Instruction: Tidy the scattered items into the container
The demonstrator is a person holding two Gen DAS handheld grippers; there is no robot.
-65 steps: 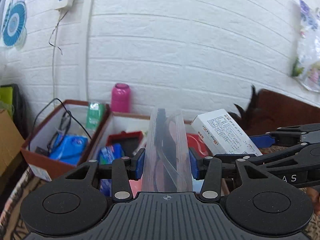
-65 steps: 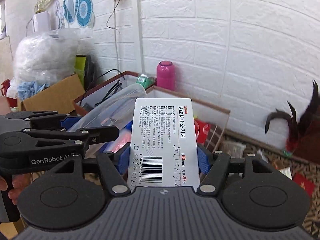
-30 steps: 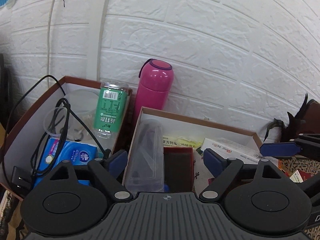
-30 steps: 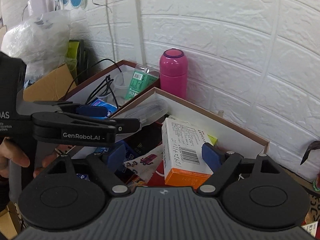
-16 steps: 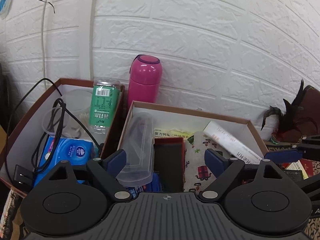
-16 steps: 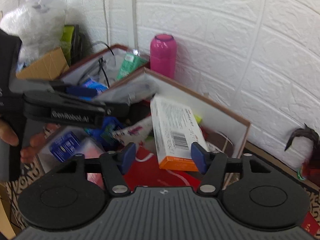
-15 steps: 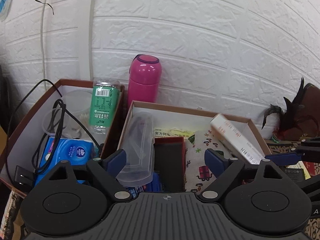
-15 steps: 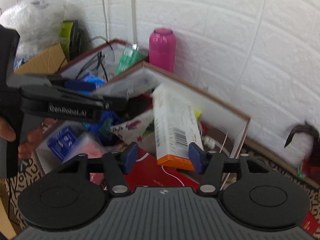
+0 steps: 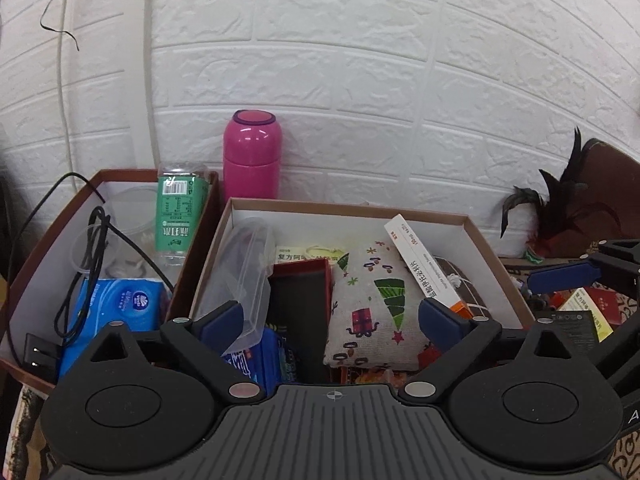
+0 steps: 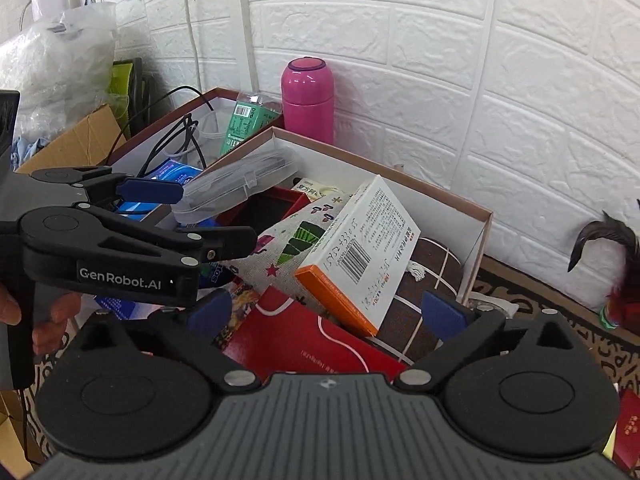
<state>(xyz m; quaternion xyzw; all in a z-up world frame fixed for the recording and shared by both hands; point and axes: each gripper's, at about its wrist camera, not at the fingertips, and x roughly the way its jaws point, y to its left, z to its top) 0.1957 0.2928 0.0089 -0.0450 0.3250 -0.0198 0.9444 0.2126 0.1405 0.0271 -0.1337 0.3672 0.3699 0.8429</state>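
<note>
Left wrist view: the left gripper sits at the bottom centre of the frame, its jaws opening wide with nothing pressed between the blue pads. Just past its left pad lies the clear plastic case, resting along the left inner wall of the brown-rimmed container and tilted up toward the back. Right of it in the box, a dark red tray, then a patterned cloth pouch, and the white medicine box leaning across the pouch's right side. Behind the container, a pink flask stands upright against the white brick wall. On the left of the frame a second box holds a green-labelled bottle, black cable and blue tissue pack.

Over to the right wrist view: the right gripper at lower centre, jaws opening too, pads well clear of everything. The medicine box lies free between and beyond them, tilted, barcode up, orange end nearest, propped on the pouch inside the container. At mid left the left gripper reaches in, a hand on its grip at the left edge. The clear case rests on the container's far left rim.
</note>
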